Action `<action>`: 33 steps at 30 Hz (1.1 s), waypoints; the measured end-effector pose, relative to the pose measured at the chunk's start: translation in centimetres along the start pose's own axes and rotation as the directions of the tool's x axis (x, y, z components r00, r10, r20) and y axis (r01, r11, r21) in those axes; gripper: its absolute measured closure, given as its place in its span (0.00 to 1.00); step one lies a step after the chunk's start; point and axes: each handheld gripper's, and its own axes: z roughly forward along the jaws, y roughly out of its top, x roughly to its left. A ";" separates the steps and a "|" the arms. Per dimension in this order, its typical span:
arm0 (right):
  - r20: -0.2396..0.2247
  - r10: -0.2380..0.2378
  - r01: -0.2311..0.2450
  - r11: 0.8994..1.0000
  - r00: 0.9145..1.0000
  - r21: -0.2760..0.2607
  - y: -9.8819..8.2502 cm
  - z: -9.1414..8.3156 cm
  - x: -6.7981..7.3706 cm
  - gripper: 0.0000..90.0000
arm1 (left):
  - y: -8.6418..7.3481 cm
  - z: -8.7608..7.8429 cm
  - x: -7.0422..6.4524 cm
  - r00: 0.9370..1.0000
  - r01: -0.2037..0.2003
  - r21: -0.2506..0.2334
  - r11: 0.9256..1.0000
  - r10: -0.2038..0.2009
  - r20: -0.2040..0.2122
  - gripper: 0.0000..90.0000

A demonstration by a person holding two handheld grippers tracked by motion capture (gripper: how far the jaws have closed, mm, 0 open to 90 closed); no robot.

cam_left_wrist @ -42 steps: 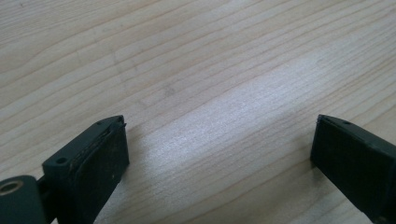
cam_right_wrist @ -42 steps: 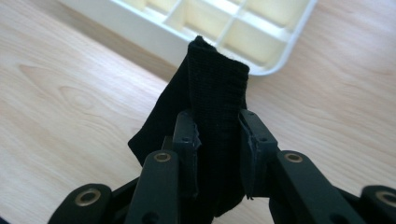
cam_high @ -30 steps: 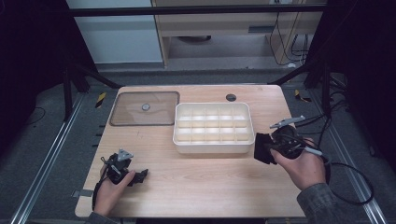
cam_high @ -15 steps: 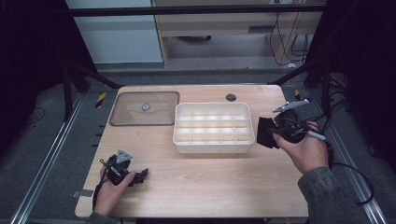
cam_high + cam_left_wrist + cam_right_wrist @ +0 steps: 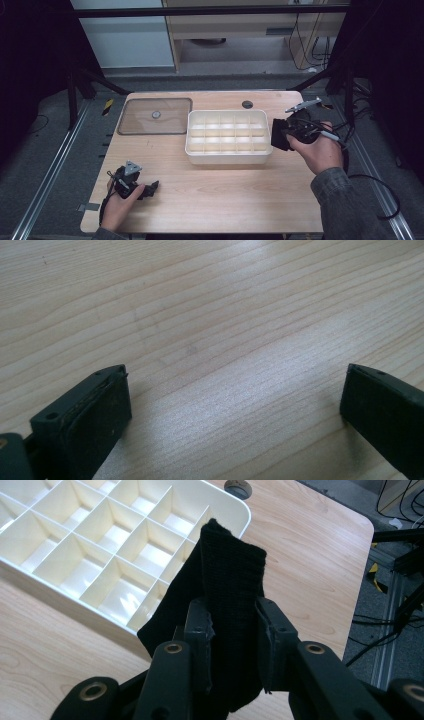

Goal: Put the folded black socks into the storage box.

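A white divided organizer box (image 5: 227, 137) stands in the middle of the wooden table; its compartments (image 5: 105, 540) look empty. My right gripper (image 5: 281, 134) is at the box's right end, lifted off the table, and it is shut on a folded black knit cloth (image 5: 231, 587), also seen as a dark wad (image 5: 278, 134) against the box's right wall. My left gripper (image 5: 150, 188) rests on the table near the front left corner, jaws wide apart with only bare wood (image 5: 235, 385) between them.
A clear flat lid (image 5: 155, 116) with a small round knob lies at the back left of the table. A dark round hole (image 5: 247, 104) is behind the box. Metal frame rails run along both sides of the table, and cables trail from the right gripper.
My right gripper has carried the black cloth up and toward the back, along the box's right end. The left gripper has stayed where it was.
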 end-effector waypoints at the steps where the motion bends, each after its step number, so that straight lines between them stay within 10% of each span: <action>1: 0.001 -0.004 0.004 1.000 1.000 0.001 0.1 0.1 -0.1 0.79 | 0.0 0.0 0.0 1.000 0.000 0.001 1.000 0.000 0.000 0.00; 33: 0.001 -0.046 0.046 0.998 0.999 0.037 1.7 4.2 1.8 0.79 | 0.0 -0.1 0.0 1.000 -0.008 0.008 1.000 0.008 0.004 0.00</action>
